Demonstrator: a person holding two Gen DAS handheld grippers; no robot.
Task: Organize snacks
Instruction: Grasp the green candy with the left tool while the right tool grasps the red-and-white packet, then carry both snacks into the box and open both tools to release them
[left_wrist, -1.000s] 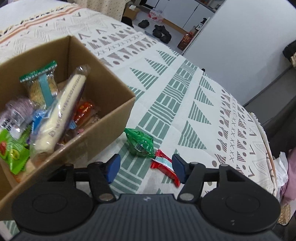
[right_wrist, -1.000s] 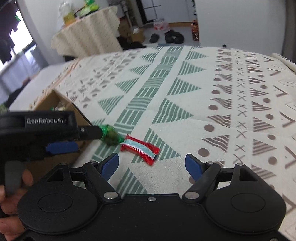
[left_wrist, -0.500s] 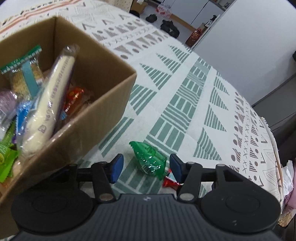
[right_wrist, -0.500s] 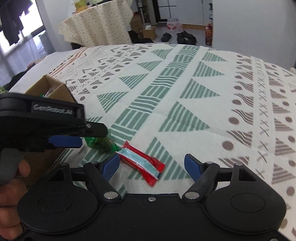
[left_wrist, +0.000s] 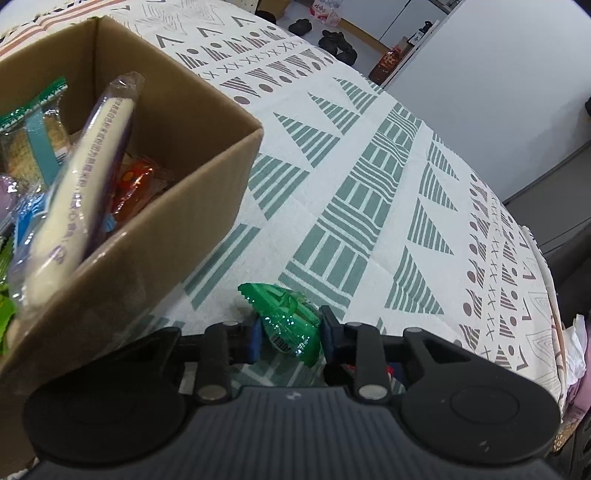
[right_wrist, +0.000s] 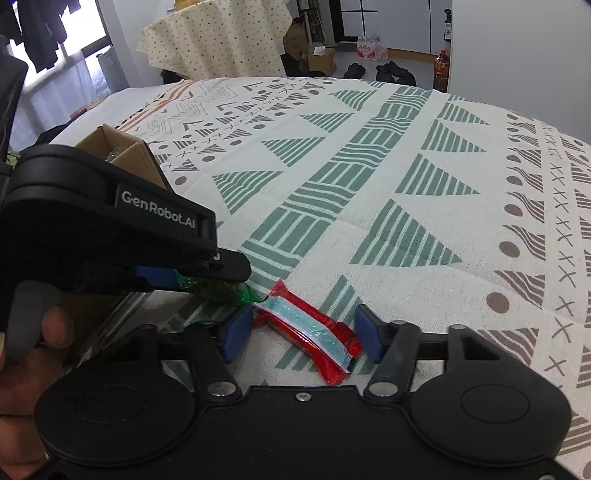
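L gripper (left_wrist: 290, 338) pinching crinkly green snack (left_wrist: 286, 319); R gripper (right_wrist: 303, 338) closing, straddles red-blue bar (right_wrist: 310, 328).

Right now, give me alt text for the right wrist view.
The right gripper straddles a red snack packet on a patterned tablecloth, jaws just closing but not yet pressing it. Beside it, the left gripper pinches a green packet near a cardboard box.
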